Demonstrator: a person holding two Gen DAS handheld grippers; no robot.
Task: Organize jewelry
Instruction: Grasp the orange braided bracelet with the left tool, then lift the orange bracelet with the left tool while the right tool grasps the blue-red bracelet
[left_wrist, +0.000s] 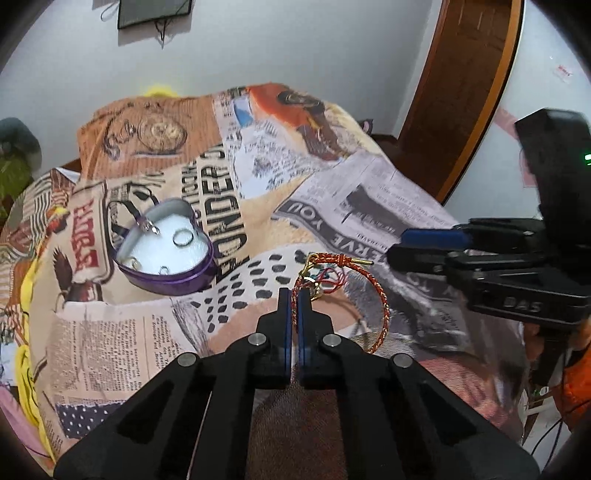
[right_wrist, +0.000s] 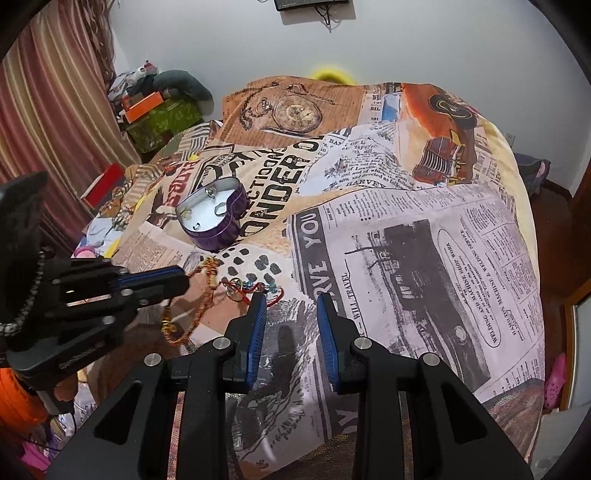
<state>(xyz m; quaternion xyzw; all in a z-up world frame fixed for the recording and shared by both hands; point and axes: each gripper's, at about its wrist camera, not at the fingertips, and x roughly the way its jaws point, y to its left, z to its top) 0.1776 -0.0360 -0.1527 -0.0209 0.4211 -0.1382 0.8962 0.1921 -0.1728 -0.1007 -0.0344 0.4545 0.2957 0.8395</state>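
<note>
One braided red-gold bracelet (left_wrist: 369, 291) pinched in your left tongs (left_wrist: 294, 295), right tongs (right_wrist: 291, 299) wide: tangled charm thread (right_wrist: 255, 288) could drag along toward heart-shaped tin (left_wrist: 166, 254).

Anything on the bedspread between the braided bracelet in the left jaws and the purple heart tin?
Nothing visible. The left gripper pinches the red-gold bracelet; only bare bedspread lies before the open heart tin.

From here I can't make out the small pieces lying in the purple heart tin (left_wrist: 168, 258) beyond one ring (left_wrist: 183, 238). My left gripper (left_wrist: 294, 295) covers part of the braided red-gold bracelet (left_wrist: 384, 299), and the red thread charm bracelet (right_wrist: 255, 286) is too tangled to read.
</note>
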